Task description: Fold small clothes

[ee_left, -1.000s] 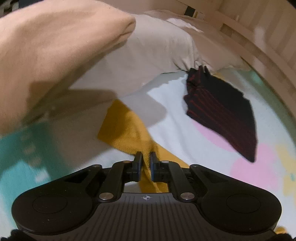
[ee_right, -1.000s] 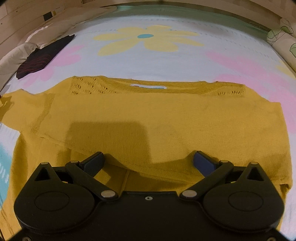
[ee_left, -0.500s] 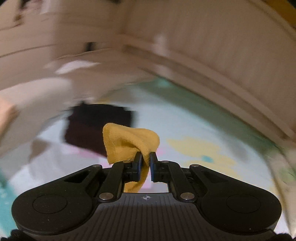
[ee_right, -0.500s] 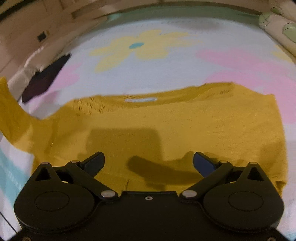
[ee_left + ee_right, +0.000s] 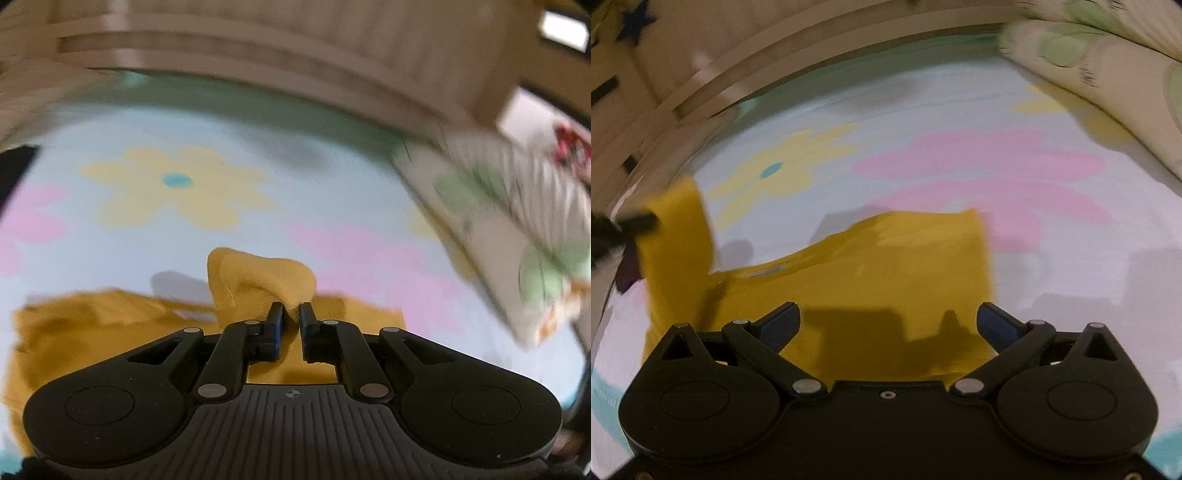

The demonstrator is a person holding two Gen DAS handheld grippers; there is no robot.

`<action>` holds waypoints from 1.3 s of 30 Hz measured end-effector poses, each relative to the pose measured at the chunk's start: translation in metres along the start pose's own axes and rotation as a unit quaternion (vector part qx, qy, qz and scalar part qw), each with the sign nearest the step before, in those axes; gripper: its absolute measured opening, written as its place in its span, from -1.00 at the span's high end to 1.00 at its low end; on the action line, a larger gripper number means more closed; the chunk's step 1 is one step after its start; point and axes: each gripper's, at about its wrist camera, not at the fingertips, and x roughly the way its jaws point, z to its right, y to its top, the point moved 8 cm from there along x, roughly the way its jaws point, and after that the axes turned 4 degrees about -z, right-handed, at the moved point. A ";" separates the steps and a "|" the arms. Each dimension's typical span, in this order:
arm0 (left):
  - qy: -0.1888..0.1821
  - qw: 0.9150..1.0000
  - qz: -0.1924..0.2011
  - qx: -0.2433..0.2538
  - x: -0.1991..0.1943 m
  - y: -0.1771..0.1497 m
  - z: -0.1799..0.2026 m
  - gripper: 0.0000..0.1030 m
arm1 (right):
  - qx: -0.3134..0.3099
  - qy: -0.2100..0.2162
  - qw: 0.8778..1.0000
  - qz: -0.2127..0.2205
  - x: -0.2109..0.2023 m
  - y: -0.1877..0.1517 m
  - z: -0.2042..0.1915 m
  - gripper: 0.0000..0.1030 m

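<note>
Both my jaws differ: my left gripper (image 5: pixel 291 314) pinches a lifted fold of the mustard-yellow knitted top (image 5: pixel 886 280) above the flower-patterned bed sheet (image 5: pixel 229 125), my right gripper (image 5: pixel 888 321) gapes wide, empty.

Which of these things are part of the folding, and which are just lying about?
Part of the job:
- yellow top
- left gripper, pinching the top's sleeve
- right gripper, open above the top

Lying about:
- flowered bedsheet
- leaf-print pillow
- dark cloth
</note>
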 end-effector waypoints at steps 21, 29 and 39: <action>0.095 0.995 -0.037 0.015 -0.028 -0.020 -0.178 0.34 | 0.029 0.080 0.996 -0.009 0.014 0.005 -0.015 -0.75; 0.100 0.990 -0.077 -0.059 -0.004 -0.019 -0.256 0.34 | 0.024 0.066 0.997 -0.018 0.045 0.006 -0.043 -0.72; 0.082 0.989 -0.067 -0.104 0.028 0.003 -0.292 0.24 | 0.050 0.064 0.996 -0.037 0.070 0.000 -0.046 -0.01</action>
